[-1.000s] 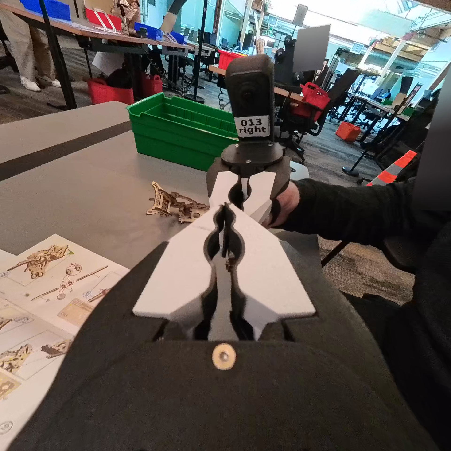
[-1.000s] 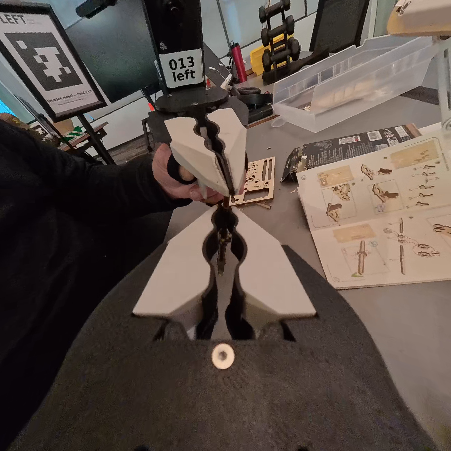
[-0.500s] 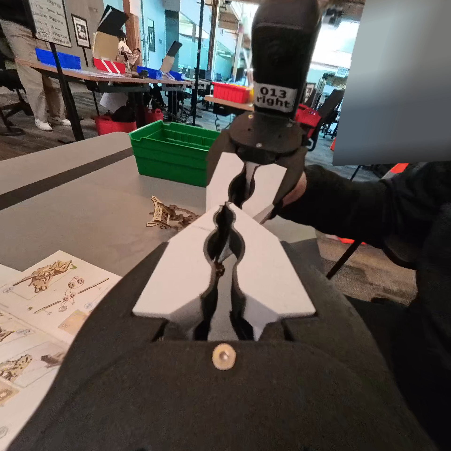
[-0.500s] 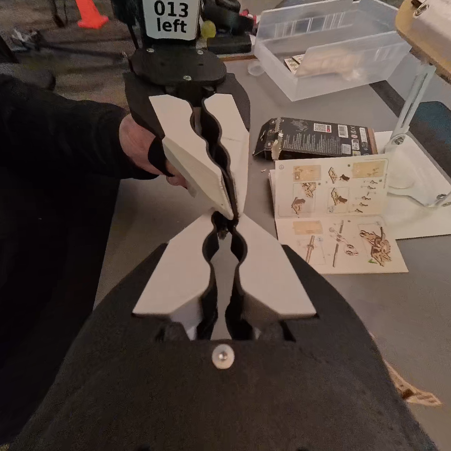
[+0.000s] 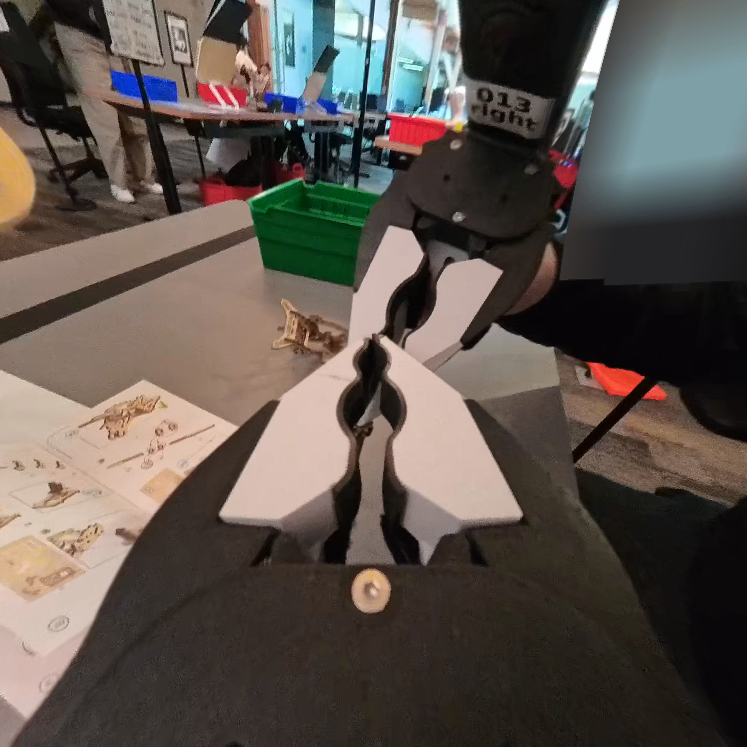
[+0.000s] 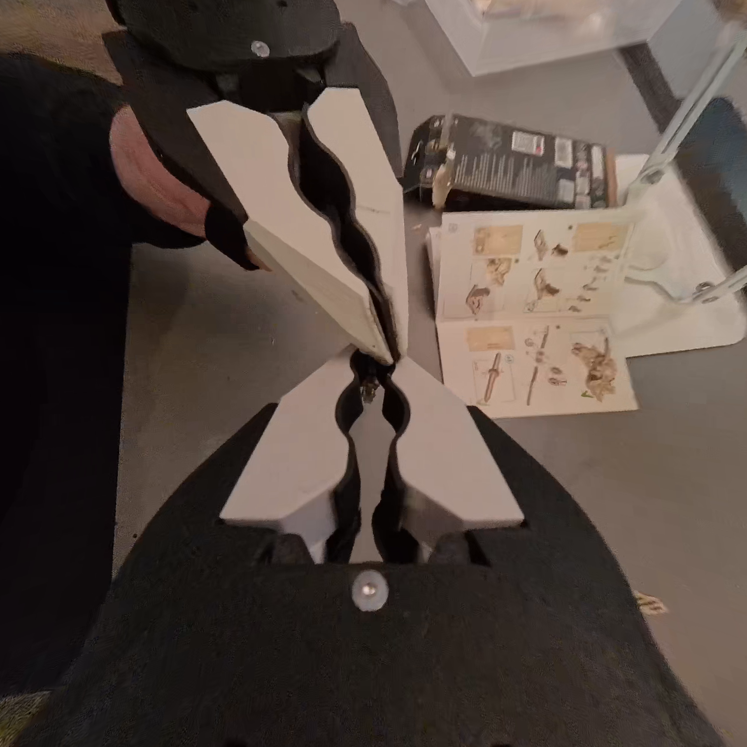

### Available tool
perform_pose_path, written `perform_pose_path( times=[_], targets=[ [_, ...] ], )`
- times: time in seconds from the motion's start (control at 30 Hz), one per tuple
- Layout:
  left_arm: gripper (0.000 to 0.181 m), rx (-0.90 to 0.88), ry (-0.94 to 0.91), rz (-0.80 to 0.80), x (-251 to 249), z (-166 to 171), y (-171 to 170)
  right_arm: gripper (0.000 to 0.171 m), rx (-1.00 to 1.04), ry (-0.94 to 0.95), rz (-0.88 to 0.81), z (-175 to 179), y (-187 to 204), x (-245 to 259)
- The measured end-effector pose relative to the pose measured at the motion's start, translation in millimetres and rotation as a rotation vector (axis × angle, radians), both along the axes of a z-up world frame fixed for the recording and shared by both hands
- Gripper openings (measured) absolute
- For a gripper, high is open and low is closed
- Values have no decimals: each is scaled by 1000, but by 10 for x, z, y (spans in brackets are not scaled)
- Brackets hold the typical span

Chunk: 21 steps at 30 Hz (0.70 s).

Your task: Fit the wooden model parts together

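Mid-frame, tip to tip above the grey table (image 5: 169,323): left white-fingered gripper (image 5: 374,343) clenched on small brown wooden model part (image 5: 364,429), right white-fingered gripper (image 6: 374,366) clenched on another small wooden piece (image 6: 368,388).

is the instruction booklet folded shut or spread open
Spread open: the instruction booklet lies flat on the table, its illustrated pages facing up.

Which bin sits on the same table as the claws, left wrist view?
The green bin, empty, at the grey table's far edge behind the wooden model assembly. The blue and red bins sit on another table behind.
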<state>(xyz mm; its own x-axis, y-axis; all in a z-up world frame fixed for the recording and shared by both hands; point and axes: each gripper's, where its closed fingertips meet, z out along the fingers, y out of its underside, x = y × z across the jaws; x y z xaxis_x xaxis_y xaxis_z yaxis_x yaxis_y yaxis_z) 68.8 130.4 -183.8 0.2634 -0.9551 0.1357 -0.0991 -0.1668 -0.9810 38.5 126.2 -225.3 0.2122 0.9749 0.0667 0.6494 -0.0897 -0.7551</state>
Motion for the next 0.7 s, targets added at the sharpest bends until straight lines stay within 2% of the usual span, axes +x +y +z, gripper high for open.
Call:
perform_pose_path(
  times=[0.03,0.07,0.1,0.2,0.23,0.3,0.33,0.37,0.47,0.5,0.57,0.6,0.63,0.7],
  targets=[
    [0,-42,16,9,53,-171,29,0,-31,19,-6,-84,15,-18],
    [0,-96,-63,2,36,-154,43,0,-70,40,-6,-103,5,-24],
    [0,-95,-56,16,27,-141,45,0,-39,5,-5,-98,9,-5],
    [0,1,-37,29,7,197,-7,0,11,40,-1,208,-15,-11],
    [0,22,4,46,16,165,13,0,39,12,-14,170,23,7],
    [2,-30,60,61,53,-198,39,0,-32,21,-21,-95,49,11],
    [0,-80,-40,55,35,-176,42,0,-66,54,-23,-111,41,-10],
    [0,-105,-53,60,28,-168,47,0,-21,12,-19,-106,45,-3],
    [0,20,-57,60,30,174,-1,0,37,97,-19,241,22,-47],
    [0,50,-17,76,40,148,12,0,53,98,-36,218,40,-34],
    [0,-15,66,79,61,-220,61,2,-36,105,-51,-101,49,-20],
    [0,-70,-24,71,48,-213,65,0,-79,146,-56,-120,41,-40],
    [0,-84,-31,73,60,-186,65,0,-38,114,-50,-99,42,-35],
    [0,21,-24,87,68,48,43,0,1,147,-39,129,10,-61]
  ],
)
